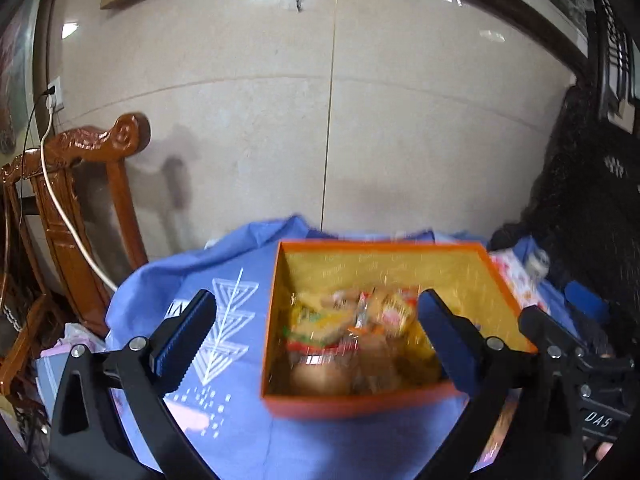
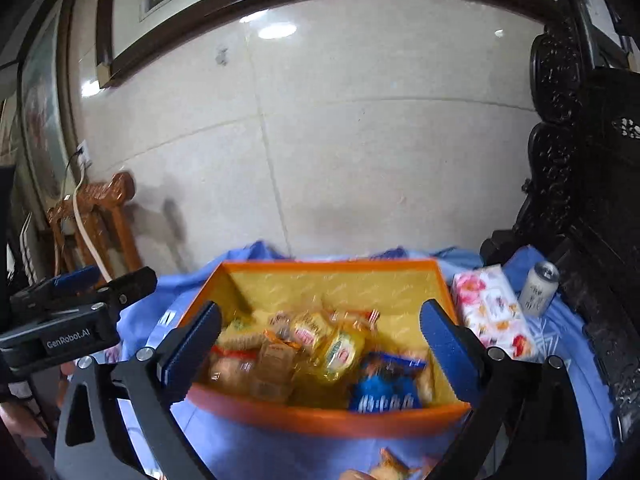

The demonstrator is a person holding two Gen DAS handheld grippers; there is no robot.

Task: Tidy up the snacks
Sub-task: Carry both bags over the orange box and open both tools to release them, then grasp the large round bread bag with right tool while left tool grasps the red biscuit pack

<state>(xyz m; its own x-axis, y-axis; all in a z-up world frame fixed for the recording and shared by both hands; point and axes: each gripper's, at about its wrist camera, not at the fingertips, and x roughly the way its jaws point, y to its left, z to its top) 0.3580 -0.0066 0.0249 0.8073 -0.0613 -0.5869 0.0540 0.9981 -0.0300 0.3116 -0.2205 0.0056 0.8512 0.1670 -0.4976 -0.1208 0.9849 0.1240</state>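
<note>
An open orange box point(image 1: 352, 400) with a yellow lining sits on a blue cloth; it also shows in the right wrist view point(image 2: 320, 420). It holds several wrapped snacks point(image 1: 348, 332), among them yellow packets point(image 2: 340, 350) and a blue packet point(image 2: 386, 390). My left gripper point(image 1: 316, 340) is open and empty, above the box's left side. My right gripper point(image 2: 320, 344) is open and empty, over the box. The left gripper's body point(image 2: 72, 312) shows at the left of the right wrist view. One more snack point(image 2: 394, 468) lies on the cloth in front of the box.
A floral tissue pack point(image 2: 494, 312) and a white drink can point(image 2: 538, 288) stand right of the box. A carved wooden chair point(image 1: 80, 208) with a white cable is at the left. Dark carved furniture point(image 2: 592, 200) is at the right. A tiled wall point(image 1: 320, 120) is behind.
</note>
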